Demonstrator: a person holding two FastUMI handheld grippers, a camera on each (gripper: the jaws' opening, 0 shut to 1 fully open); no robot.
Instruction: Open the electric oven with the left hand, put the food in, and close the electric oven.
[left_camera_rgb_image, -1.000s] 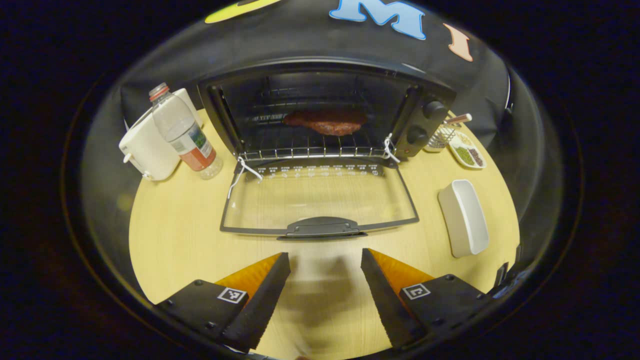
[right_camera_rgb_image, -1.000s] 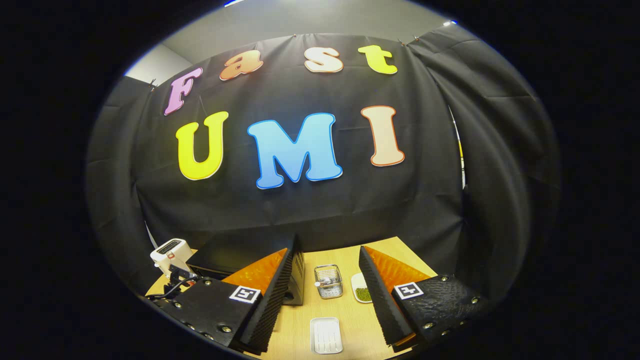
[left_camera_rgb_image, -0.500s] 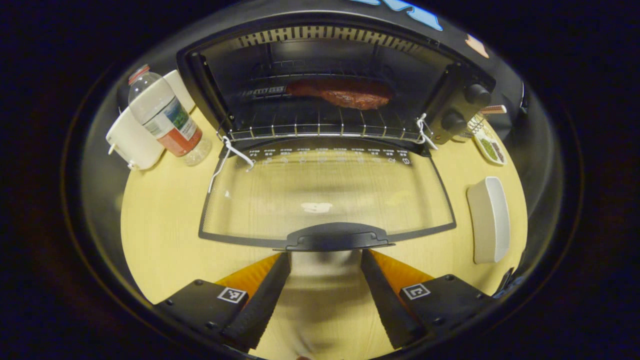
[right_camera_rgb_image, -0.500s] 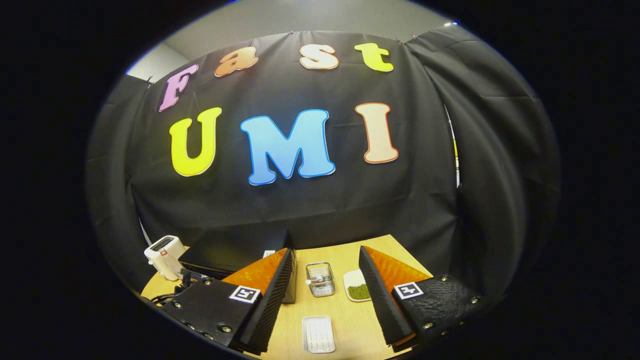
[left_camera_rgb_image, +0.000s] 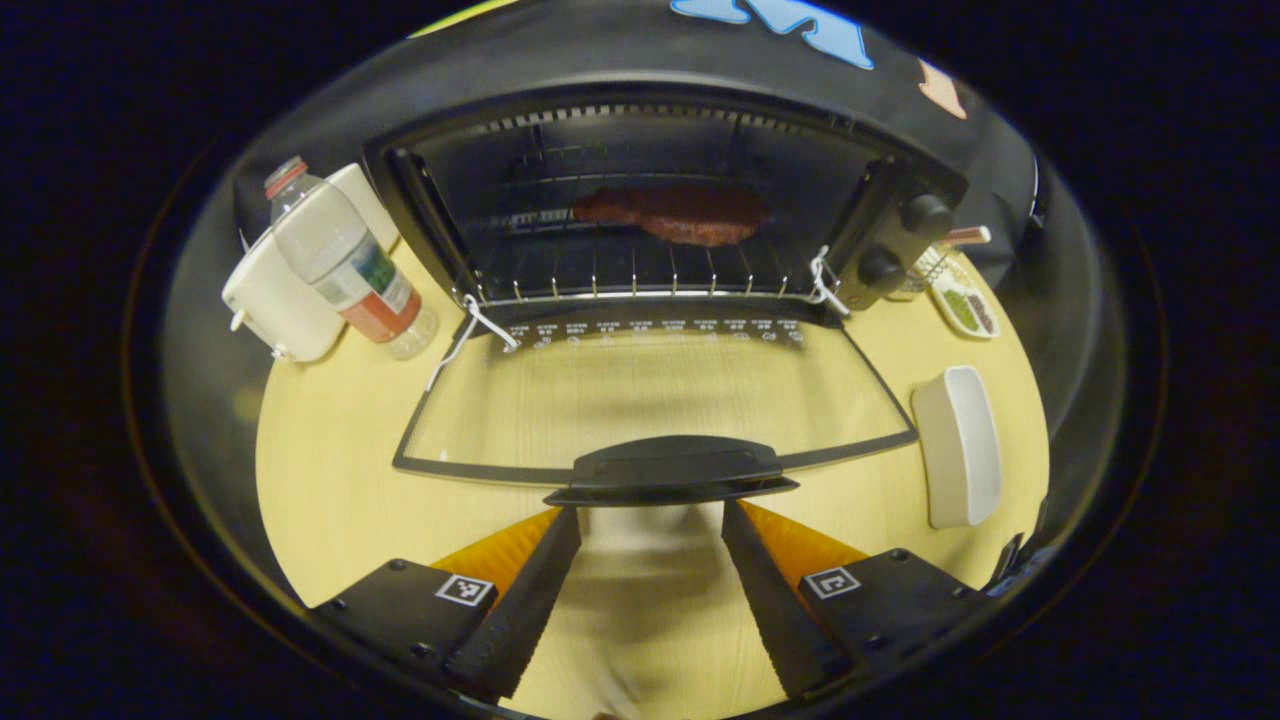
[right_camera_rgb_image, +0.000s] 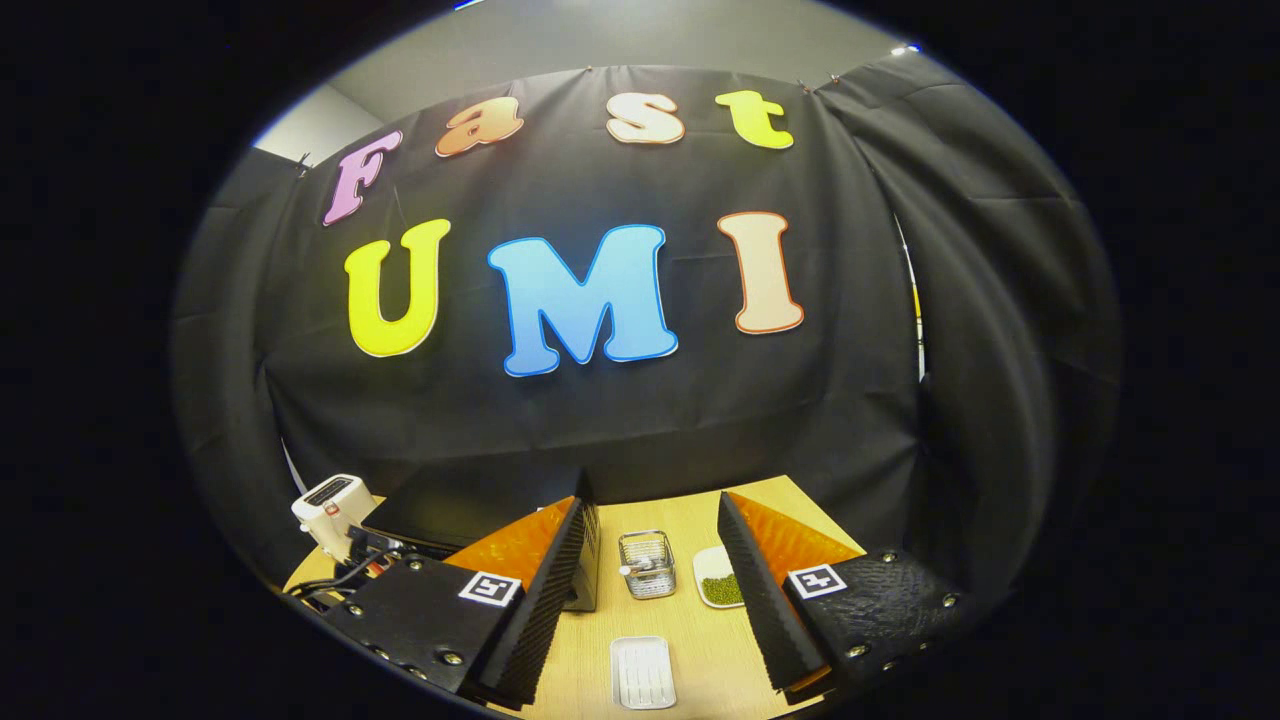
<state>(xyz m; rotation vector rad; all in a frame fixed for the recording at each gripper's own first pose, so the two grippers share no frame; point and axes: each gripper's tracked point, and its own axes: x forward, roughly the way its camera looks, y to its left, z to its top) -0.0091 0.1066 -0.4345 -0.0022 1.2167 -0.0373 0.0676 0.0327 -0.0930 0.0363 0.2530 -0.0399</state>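
Note:
The black electric oven (left_camera_rgb_image: 660, 105) stands open, its glass door (left_camera_rgb_image: 650, 395) folded down toward me over the wooden table (left_camera_rgb_image: 330, 480). A reddish-brown piece of meat (left_camera_rgb_image: 680, 212) lies on the wire rack (left_camera_rgb_image: 640, 275) inside. My left gripper (left_camera_rgb_image: 650, 515) is open, its fingertips just below the door's black handle (left_camera_rgb_image: 670, 468); whether they touch it I cannot tell. In the right gripper view my right gripper (right_camera_rgb_image: 653, 495) hangs open and empty, high above the table, with the oven (right_camera_rgb_image: 470, 505) low on the left.
Left of the oven stand a plastic bottle (left_camera_rgb_image: 345, 270) and a white appliance (left_camera_rgb_image: 275, 300). To its right are a white oblong dish (left_camera_rgb_image: 960, 445), a seasoning plate (left_camera_rgb_image: 965, 310) and a wire basket (right_camera_rgb_image: 645, 565). A small white tray (right_camera_rgb_image: 642, 672) lies below the right gripper.
My left gripper has come forward from well short of the door until its fingertips sit right under the handle. The right gripper has hardly moved.

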